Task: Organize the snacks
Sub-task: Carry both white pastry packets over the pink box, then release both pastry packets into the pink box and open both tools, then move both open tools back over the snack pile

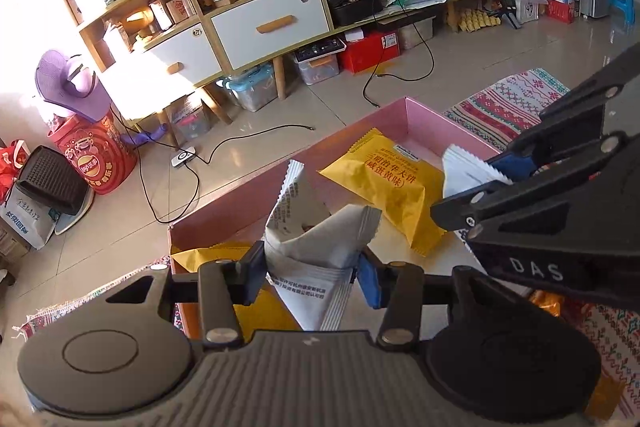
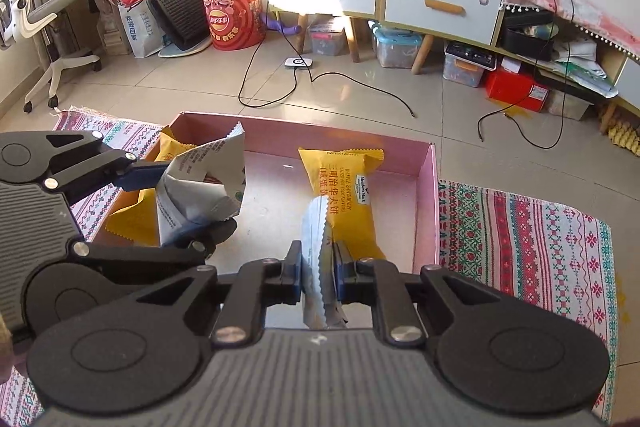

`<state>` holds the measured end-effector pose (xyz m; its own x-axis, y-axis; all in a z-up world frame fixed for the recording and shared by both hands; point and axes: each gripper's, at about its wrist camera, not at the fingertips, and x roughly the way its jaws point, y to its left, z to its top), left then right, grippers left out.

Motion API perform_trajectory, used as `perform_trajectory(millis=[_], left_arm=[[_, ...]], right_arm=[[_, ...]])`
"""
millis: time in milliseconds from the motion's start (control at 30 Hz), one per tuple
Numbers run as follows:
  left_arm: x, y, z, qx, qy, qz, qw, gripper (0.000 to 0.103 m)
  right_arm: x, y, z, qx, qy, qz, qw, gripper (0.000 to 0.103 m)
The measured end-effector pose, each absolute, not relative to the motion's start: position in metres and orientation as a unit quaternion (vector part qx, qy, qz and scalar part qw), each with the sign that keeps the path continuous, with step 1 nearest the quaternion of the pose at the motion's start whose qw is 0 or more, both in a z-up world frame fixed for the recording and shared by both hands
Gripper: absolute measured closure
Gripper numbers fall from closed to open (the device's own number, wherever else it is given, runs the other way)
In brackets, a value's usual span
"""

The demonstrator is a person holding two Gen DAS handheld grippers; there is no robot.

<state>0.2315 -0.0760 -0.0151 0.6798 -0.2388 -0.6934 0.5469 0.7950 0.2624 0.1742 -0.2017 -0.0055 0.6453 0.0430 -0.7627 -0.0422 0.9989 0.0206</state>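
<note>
A pink box (image 1: 424, 115) (image 2: 424, 187) sits on a patterned rug. A yellow snack packet (image 1: 384, 183) (image 2: 344, 195) lies in its middle. Another yellow packet (image 1: 204, 257) (image 2: 132, 215) lies at its left end. My left gripper (image 1: 310, 273) (image 2: 188, 199) is shut on a crumpled white snack packet (image 1: 316, 239) (image 2: 200, 187) above the box's left part. My right gripper (image 2: 318, 273) (image 1: 486, 179) is shut on a thin white packet (image 2: 318, 259) (image 1: 464, 173), held edge-on above the box's near side.
The patterned rug (image 2: 520, 239) (image 1: 508, 99) lies under and around the box. Black cables (image 2: 280, 83) run over the tiled floor beyond it. A wooden cabinet with white drawers (image 2: 440, 3) (image 1: 268, 23), storage bins, and a red drum (image 2: 232, 15) stand at the wall.
</note>
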Motion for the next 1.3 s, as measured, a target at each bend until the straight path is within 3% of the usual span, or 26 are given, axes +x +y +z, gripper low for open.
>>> perform_trajectory(millis=[100, 167, 300, 567, 1300], left_arm=[[0.23, -0.074, -0.013, 0.227, 0.325, -0.222, 0.891, 0.043], [0.227, -0.074, -0.01, 0.227, 0.324, -0.217, 0.893, 0.023], [0.22, -0.07, -0.003, 0.223, 0.315, -0.219, 0.896, 0.014], [0.189, -0.058, 0.01, 0.225, 0.313, -0.218, 0.896, 0.008], [0.102, -0.016, 0.02, 0.22, 0.31, -0.227, 0.897, 0.0]], right_arm=[[0.172, -0.205, -0.001, 0.005, 0.413, 0.024, 0.91, 0.078], [0.169, -0.207, 0.002, 0.008, 0.408, 0.022, 0.913, 0.068], [0.162, -0.212, 0.006, 0.016, 0.4, 0.016, 0.916, 0.056], [0.132, -0.21, 0.013, 0.016, 0.396, 0.013, 0.918, 0.043], [0.047, -0.18, 0.024, -0.029, 0.366, 0.016, 0.93, 0.021]])
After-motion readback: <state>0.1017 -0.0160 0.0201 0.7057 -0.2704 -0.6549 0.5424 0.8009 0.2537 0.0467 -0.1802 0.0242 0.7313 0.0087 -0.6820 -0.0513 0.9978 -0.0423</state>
